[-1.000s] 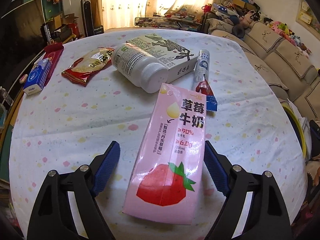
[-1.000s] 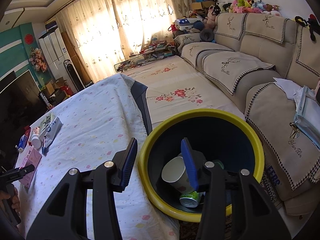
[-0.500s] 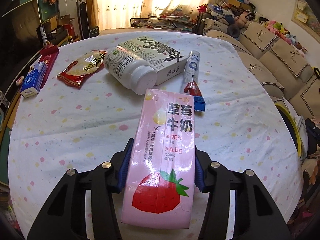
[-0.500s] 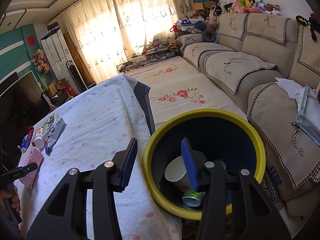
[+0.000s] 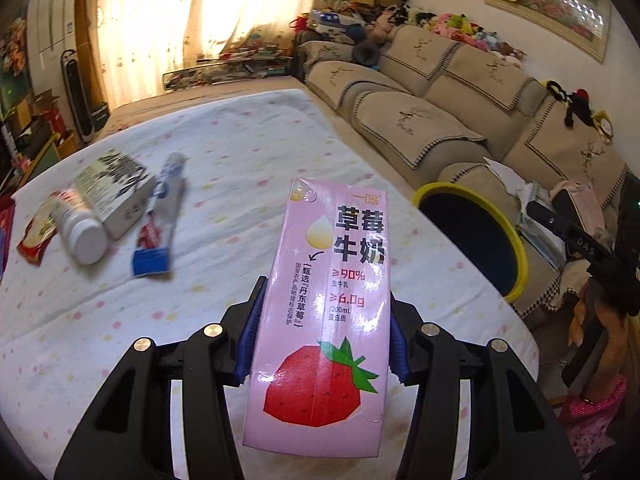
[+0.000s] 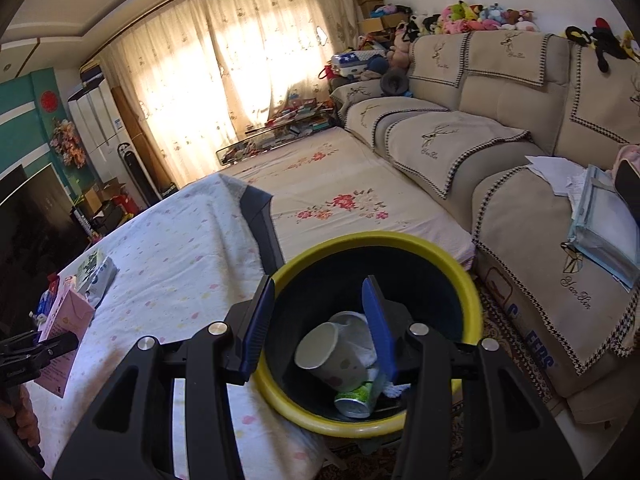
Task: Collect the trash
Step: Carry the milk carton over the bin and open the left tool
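Readable print sits mostly on the pink milk carton (image 5: 326, 312), at the centre of the left wrist view.

Its front reads "草莓牛奶" in large dark characters, with "≥90%", "≥6.0g" and "/200mL" beneath in smaller print. At the right edge of the same view, a black arm of the other hand-held gripper (image 5: 576, 236) bears "DAS". In the right wrist view, the sofa cover (image 6: 576, 300) at lower right carries embroidered script too small to read surely.

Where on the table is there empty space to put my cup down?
The spotted tablecloth is bare between the toothpaste tube and the yellow-rimmed bin, and also near the front edge on the left. It is crowded at the far left, where the white bottle, the box and the red wrapper lie together.
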{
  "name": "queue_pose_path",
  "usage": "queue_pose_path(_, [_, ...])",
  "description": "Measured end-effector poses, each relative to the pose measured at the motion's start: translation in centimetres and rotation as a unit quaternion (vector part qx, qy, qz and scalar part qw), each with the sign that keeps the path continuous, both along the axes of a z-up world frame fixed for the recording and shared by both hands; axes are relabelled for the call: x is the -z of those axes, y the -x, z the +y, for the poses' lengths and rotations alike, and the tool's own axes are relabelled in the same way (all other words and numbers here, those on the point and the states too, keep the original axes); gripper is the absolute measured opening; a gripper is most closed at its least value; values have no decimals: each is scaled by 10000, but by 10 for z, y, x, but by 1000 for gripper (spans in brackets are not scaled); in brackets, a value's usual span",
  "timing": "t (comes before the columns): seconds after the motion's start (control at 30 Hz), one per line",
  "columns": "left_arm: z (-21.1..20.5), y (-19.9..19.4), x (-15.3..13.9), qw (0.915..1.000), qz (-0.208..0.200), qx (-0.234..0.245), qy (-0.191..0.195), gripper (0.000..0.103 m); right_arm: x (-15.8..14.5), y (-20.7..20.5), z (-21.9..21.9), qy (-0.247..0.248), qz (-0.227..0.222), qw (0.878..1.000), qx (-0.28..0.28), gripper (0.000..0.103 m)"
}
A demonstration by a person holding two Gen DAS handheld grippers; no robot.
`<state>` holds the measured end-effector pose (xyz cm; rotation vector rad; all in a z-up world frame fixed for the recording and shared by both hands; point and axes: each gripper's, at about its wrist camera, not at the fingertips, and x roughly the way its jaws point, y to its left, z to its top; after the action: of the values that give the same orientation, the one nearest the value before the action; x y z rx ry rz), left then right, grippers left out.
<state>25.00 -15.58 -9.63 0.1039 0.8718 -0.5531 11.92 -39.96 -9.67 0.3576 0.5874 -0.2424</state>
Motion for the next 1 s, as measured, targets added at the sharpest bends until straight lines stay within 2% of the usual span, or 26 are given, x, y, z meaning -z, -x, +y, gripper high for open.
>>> queue_pose_path(0.33, [-145, 3, -7, 9928, 123, 1191, -21, 51, 12, 42, -66, -212, -20, 9973, 698, 44])
queue_pose_path(0.63, [-260, -18, 24, 9836, 624, 1681, -187, 51, 17, 67, -100, -271, -29, 9944, 1019, 46])
queue_pose_path(0.83, [-295, -33, 49, 9831, 792, 1605, -395, 53, 19, 80, -111, -297, -20, 9922, 1214, 48])
queue_pose_path(0.87, [-296, -35, 51, 9834, 811, 1573, -399, 61, 19, 81, -112, -297, -17, 9920, 1226, 49])
queue_pose_path(0.93, [-296, -40, 53, 9854, 813, 1457, -348, 71, 18, 81, -111, -282, -16, 9920, 1229, 50])
queue_pose_path(1.0, [-287, -42, 49, 9871, 804, 1362, -233, 71, 17, 79, -109, -262, -17, 9927, 1179, 50])
